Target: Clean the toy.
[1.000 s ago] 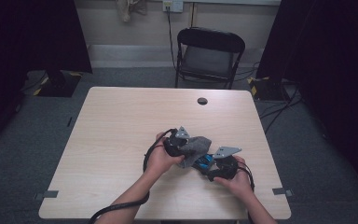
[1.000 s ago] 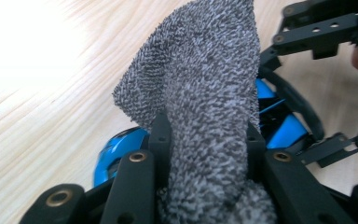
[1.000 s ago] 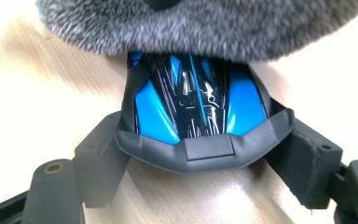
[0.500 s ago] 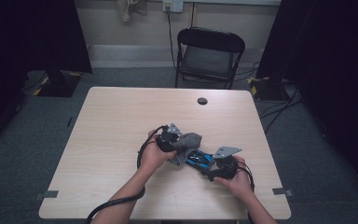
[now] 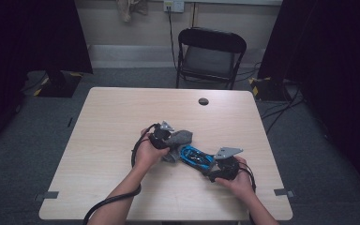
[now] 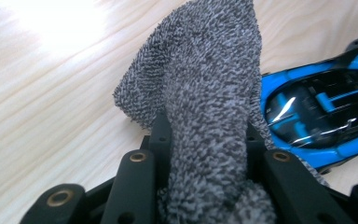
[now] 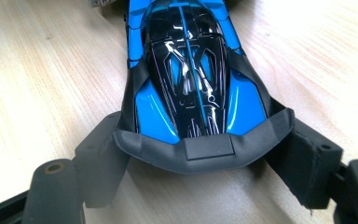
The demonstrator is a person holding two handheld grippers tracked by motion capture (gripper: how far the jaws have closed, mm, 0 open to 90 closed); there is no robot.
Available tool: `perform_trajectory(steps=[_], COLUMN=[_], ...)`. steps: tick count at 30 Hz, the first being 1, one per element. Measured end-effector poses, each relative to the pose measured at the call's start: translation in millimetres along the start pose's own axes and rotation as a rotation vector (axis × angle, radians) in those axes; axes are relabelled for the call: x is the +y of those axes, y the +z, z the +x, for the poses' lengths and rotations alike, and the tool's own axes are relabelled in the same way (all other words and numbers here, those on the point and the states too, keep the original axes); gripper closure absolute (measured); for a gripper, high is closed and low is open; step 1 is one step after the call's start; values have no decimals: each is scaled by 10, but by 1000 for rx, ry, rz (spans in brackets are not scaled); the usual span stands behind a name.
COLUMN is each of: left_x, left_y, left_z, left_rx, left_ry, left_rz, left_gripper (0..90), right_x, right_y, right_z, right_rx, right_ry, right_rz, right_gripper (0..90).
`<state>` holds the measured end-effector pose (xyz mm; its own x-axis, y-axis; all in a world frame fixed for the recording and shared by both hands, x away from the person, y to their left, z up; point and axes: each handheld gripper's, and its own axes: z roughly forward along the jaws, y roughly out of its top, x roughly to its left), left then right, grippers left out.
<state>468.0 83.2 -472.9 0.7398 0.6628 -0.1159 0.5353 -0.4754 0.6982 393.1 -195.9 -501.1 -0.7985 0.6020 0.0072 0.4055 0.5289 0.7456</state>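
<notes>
Nearest, the right gripper (image 5: 214, 167) clamps its jaws on the rear of a blue toy car (image 7: 191, 79) lying on the table (image 5: 122, 117), while at ten o'clock the left gripper (image 5: 165, 140) pinches a grey cloth (image 6: 205, 93) touching the car's front.

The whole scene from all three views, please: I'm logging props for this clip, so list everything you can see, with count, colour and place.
Toy car: one, blue and black, on the table near the person's edge, its rear between the right tongs' jaws.
Cloth: one, grey terry, beside the car, pinched in the left tongs.
Round disc: one, black, far side of the table.
Table: one, light wood.
Folding chair: one, black, behind the table.
Wall outlet: one, pale, on the back wall.
Left tongs: black, shut on the cloth.
Right tongs: black, closed on the car.
Hands: two, and.
</notes>
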Motion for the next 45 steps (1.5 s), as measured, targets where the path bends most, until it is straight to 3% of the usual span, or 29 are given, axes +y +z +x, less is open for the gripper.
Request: perform_trajectory(steps=[7, 8, 12, 15, 16, 17, 25, 36, 45], left_x=[51, 103, 177, 250, 250, 283, 290, 280, 284], left_y=[-96, -125, -131, -72, -72, -27, 210, 221, 157], left_z=[-91, -169, -313, -550, -550, -668, -933, -923, -771], left_rx=[-27, -54, -86, -142, -142, -170, -231, -211, -182], left_ry=[19, 35, 74, 100, 100, 123, 156, 165, 144], left_rz=[-36, -42, -58, -69, -69, -67, -24, -28, -21], left_gripper=[678, 678, 678, 678, 677, 677, 676, 677, 676], right_x=[0, 0, 0, 0, 0, 0, 0, 0, 0], right_y=[0, 0, 0, 0, 0, 0, 0, 0, 0], right_z=[0, -1, -1, 0, 0, -1, -1, -1, -1], right_rx=[0, 0, 0, 0, 0, 0, 0, 0, 0], right_ry=[0, -1, 0, 0, 0, -1, -1, -1, -1], right_rz=[0, 0, 0, 0, 0, 0, 0, 0, 0], right_gripper=[246, 246, 246, 245, 245, 246, 246, 246, 246])
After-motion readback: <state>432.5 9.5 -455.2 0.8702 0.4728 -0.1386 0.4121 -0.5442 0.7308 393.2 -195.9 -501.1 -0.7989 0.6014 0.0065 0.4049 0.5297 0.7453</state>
